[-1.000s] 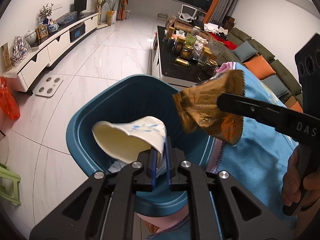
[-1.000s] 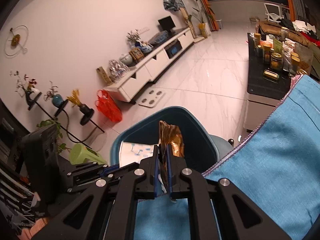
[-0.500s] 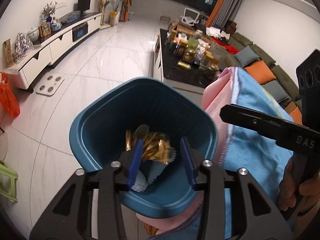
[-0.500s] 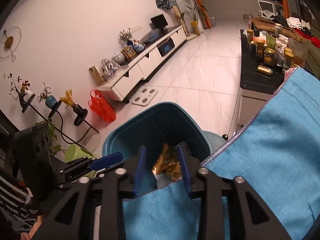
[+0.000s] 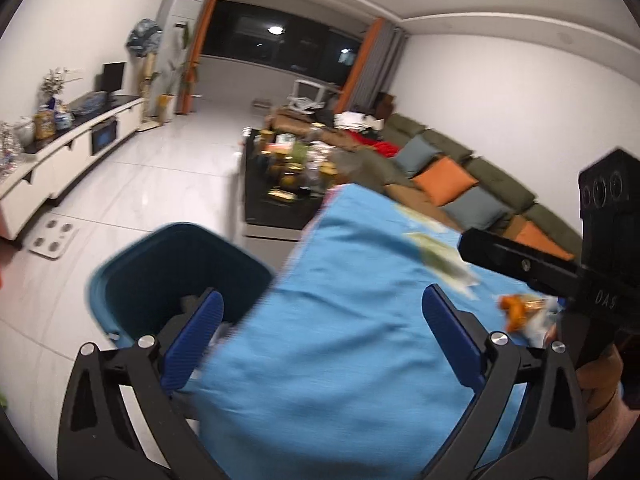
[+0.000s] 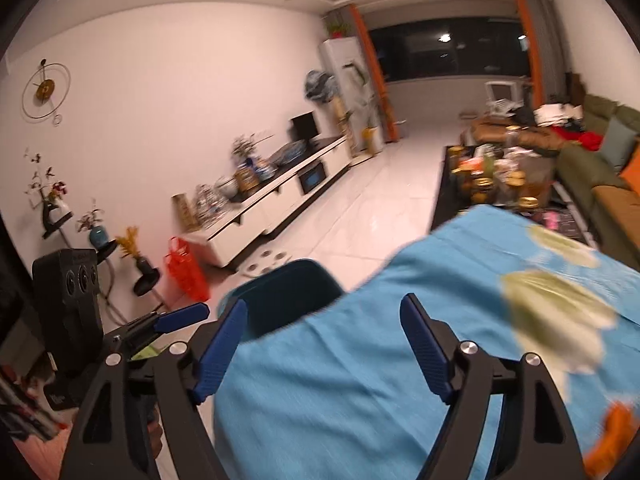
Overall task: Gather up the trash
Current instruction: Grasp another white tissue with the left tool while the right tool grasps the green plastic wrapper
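Observation:
The teal trash bin (image 5: 132, 276) stands on the floor by the table's left edge, with trash dimly visible inside; it also shows in the right wrist view (image 6: 288, 292). My left gripper (image 5: 320, 336) is wide open and empty above the blue tablecloth (image 5: 352, 280). My right gripper (image 6: 320, 340) is wide open and empty over the blue cloth (image 6: 360, 360). An orange wrapper (image 5: 518, 308) lies on the cloth at right, beside pale green wrappers (image 5: 444, 260). Pale green wrappers (image 6: 556, 308) and an orange piece (image 6: 612, 436) show in the right wrist view.
A dark coffee table (image 5: 280, 184) crowded with jars stands beyond the cloth. A green sofa with orange cushions (image 5: 444, 180) runs along the right. A white TV cabinet (image 6: 276, 200) lines the left wall, with a red bag (image 6: 186, 268) and a scale (image 5: 52, 236) on the floor.
Both grippers let go of their trash into the bin, opened wide and swung up and right, away from the bin and over the cloth. The views are motion-blurred.

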